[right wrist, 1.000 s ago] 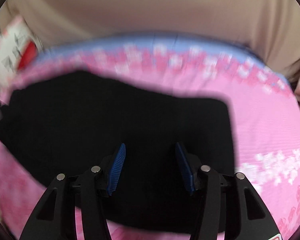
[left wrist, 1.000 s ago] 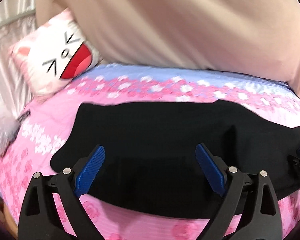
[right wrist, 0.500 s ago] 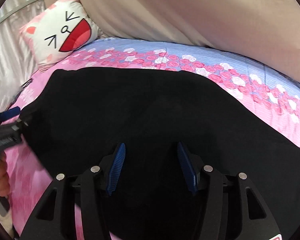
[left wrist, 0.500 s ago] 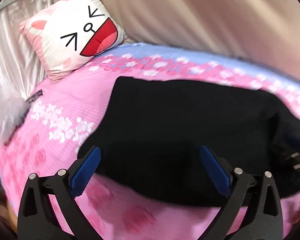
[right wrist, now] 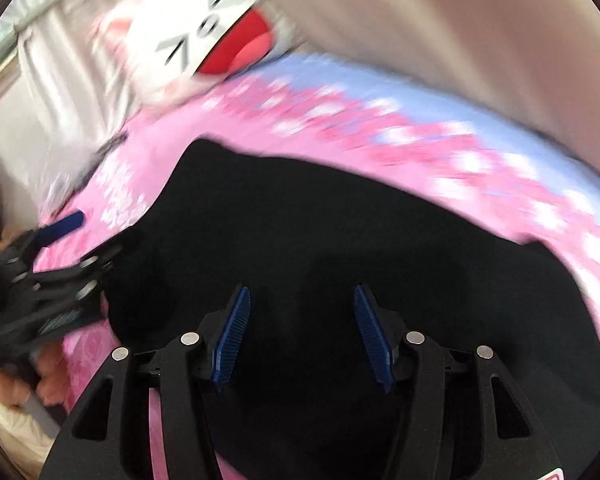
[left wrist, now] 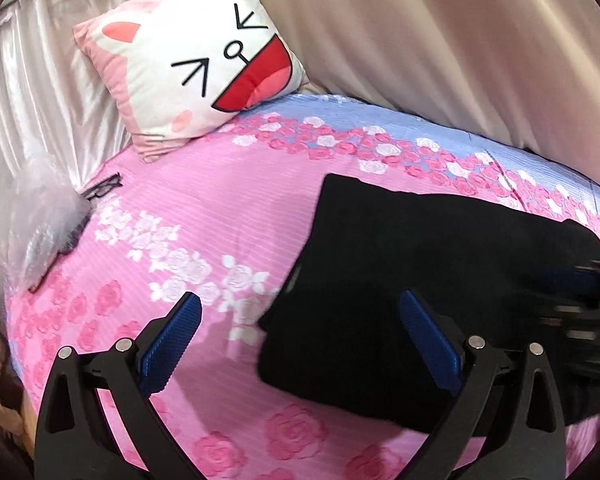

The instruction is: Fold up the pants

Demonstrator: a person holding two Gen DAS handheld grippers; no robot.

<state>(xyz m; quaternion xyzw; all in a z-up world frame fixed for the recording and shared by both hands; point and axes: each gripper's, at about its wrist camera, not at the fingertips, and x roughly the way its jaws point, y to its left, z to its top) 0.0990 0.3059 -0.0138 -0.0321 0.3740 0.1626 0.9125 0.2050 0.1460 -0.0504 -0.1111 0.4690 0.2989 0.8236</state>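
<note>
Black pants (left wrist: 432, 276) lie folded flat on a pink flowered bedsheet (left wrist: 204, 216). My left gripper (left wrist: 300, 340) is wide open and empty, just above the pants' left edge; its right finger is over the cloth, its left finger over the bare sheet. My right gripper (right wrist: 302, 336) is open and empty, low over the middle of the pants (right wrist: 340, 232). It shows blurred at the right edge of the left wrist view (left wrist: 580, 300). The left gripper shows at the left of the right wrist view (right wrist: 52, 272).
A cat-face pillow (left wrist: 196, 56) leans at the back left against a silver curtain (left wrist: 40, 80). A beige curtain (left wrist: 460, 40) hangs behind the bed. Eyeglasses (left wrist: 104, 188) and a clear plastic bag (left wrist: 40, 224) lie near the left edge of the bed.
Both grippers have swung left over the bed, so the pants now sit to the right in the left wrist view. Both stay open. The right wrist view is blurred by motion.
</note>
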